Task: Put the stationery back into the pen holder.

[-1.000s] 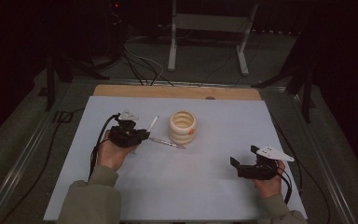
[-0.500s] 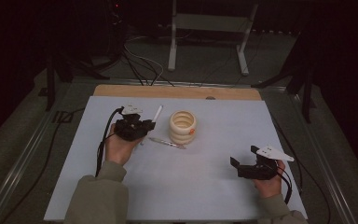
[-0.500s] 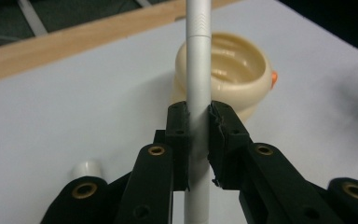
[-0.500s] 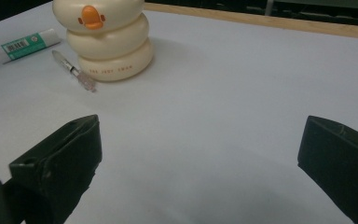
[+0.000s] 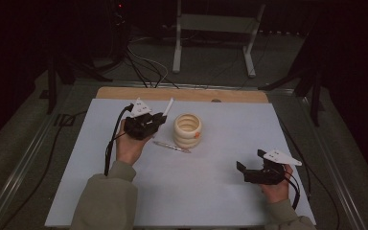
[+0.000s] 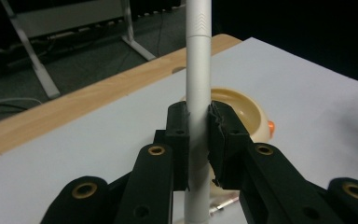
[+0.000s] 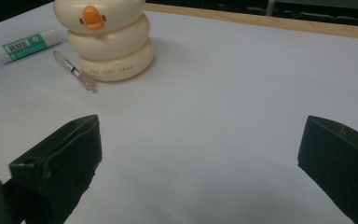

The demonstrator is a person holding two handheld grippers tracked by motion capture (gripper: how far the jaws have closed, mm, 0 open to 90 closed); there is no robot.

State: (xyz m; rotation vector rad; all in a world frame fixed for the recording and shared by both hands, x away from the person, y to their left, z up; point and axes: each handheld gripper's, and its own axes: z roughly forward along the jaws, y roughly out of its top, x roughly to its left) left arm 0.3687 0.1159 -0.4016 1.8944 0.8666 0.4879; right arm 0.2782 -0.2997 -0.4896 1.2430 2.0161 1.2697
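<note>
A white pen (image 6: 198, 93) stands nearly upright in the left gripper (image 6: 198, 135), whose jaws are closed on its barrel; the pen runs on above and below the pads. In the high view the left gripper (image 5: 159, 119) is held above the bench (image 5: 220, 191), at its far left part, and the pen (image 5: 168, 106) slants up and away from it. Just to its right stands a cream pen holder (image 5: 188, 130) made of stacked rings, with an orange beak on its side; in the left gripper view the holder (image 6: 242, 105) sits right behind the jaws. A thin clear pen (image 5: 171, 146) lies flat on the bench in front of the holder, its end close to the holder's base. In the right gripper view a white tube with a green label (image 7: 28, 45) lies left of the holder (image 7: 109, 37).

The right gripper (image 5: 244, 171) rests low at the near right of the bench, well apart from the holder, its jaws spread wide with nothing between them.
</note>
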